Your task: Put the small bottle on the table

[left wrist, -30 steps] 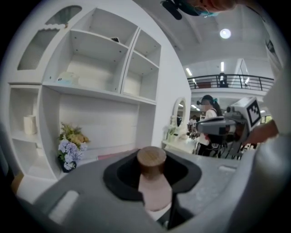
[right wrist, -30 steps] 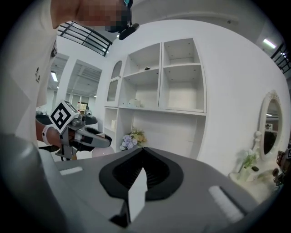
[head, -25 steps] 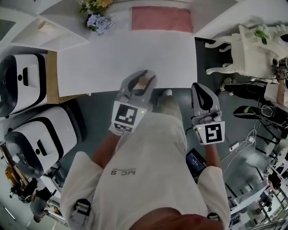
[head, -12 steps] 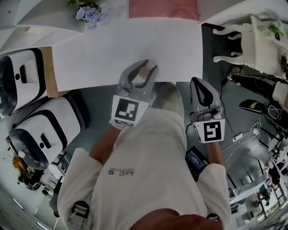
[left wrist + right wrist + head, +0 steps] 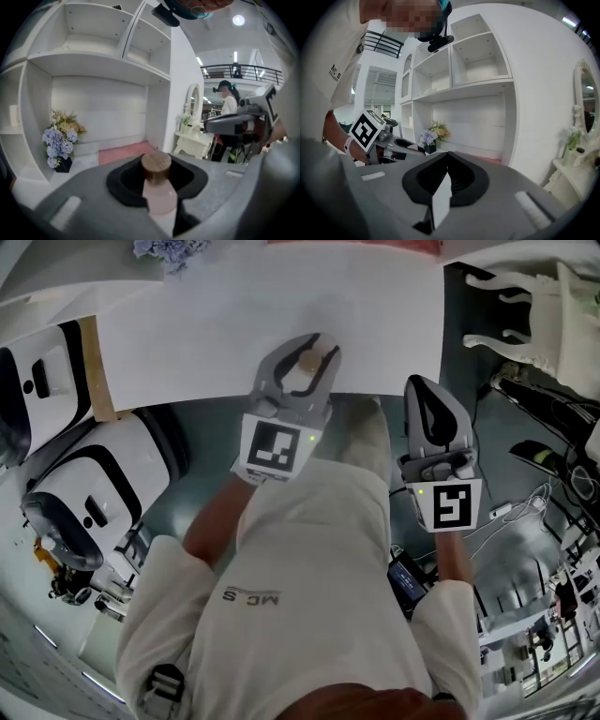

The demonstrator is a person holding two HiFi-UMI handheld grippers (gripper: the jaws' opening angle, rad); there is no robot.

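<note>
Left gripper (image 5: 317, 343) now farther over the table (image 5: 187, 334), upper centre.
Its jaws clamp the small bottle (image 5: 303, 369), not yet set down; right gripper (image 5: 424, 395) closed, empty, centre right.

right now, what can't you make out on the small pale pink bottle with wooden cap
- small bottle base: left gripper view, hidden by the left gripper
- its body: head view, gripper covers all but the cap
- gap to white table: no view shows it

White tee (image 5: 309, 615), grey L tool (image 5: 305, 352) + R tool (image 5: 427, 395), b/w markers (image 5: 277, 448).
</note>
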